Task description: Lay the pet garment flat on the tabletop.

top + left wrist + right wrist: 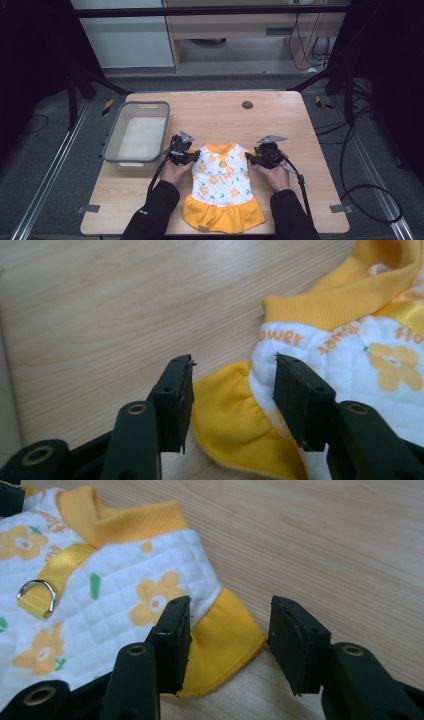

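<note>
Your forearms come in from the near edge, and the small white quilted pet dress with orange flowers and yellow trim [223, 186] lies flat on the light wooden table [280, 115] between your hands. Your left gripper [186, 156] sits at its left sleeve and your right gripper [256, 158] at its right sleeve. Both are spread, each straddling a yellow sleeve cuff without pinching it. The right gripper view shows a metal D-ring on a yellow strap [39, 593]; the high view shows a grey plastic bin [137, 132] left of the dress.

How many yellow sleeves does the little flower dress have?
2. One sleeve lies between the open jaws of the left hand-held gripper, the other sleeve between those of the right hand-held gripper.
</note>
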The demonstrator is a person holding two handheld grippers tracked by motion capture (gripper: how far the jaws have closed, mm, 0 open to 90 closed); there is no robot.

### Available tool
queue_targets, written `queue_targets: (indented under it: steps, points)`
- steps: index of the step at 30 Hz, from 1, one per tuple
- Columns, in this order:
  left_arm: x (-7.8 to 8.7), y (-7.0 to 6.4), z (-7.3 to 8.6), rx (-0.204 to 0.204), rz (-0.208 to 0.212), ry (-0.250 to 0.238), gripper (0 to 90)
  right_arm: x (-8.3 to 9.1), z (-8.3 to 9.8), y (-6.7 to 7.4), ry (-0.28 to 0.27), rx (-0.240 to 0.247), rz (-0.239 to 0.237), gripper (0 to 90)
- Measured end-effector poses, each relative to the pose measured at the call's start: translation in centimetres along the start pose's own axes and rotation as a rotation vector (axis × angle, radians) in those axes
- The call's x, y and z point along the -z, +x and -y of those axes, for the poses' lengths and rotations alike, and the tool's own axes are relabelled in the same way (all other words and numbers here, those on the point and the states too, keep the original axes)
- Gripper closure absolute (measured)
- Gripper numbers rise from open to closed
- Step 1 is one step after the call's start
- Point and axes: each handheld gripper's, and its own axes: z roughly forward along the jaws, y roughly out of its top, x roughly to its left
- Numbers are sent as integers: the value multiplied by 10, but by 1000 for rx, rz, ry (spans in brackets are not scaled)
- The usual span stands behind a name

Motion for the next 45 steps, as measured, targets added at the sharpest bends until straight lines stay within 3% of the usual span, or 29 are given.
queue_targets:
  steps: [4,8,10,13,16,19,24,26,28,31,33,35,39,45]
  points:
    - [-5,0,3,16,22,4,562,-4,2,-1,-3,-33,-27,603]
    - [-5,-2,2,26,26,8,642,-4,2,2,7,-42,-52,780]
    - [-5,-6,2,27,25,9,731,-4,1,4,6,-52,-61,842]
    - [-4,-11,0,5,4,13,817,-2,1,7,-7,-25,-46,860]
    - [3,-8,-3,16,21,-8,838,4,-2,8,-46,-13,-43,865]
    - [17,-4,-11,35,26,-81,840,14,-12,8,-110,-8,-48,865]
    - [42,1,-39,-13,-24,-192,838,29,-38,13,-223,31,-28,863]
    - [48,3,-52,-3,-40,-240,837,33,-50,16,-274,49,1,862]
    - [48,7,-62,8,-66,-254,831,33,-60,17,-315,54,54,851]
    - [41,14,-70,36,-120,-233,709,25,-70,14,-301,35,141,745]
    - [40,18,-70,85,-101,-247,604,21,-72,13,-280,34,172,677]
    - [44,20,-68,96,-88,-243,523,22,-72,14,-276,36,170,650]
    - [58,18,-63,82,-59,-258,484,33,-69,18,-284,59,135,645]
    - [75,5,-51,28,-4,-257,522,60,-64,22,-301,79,78,708]
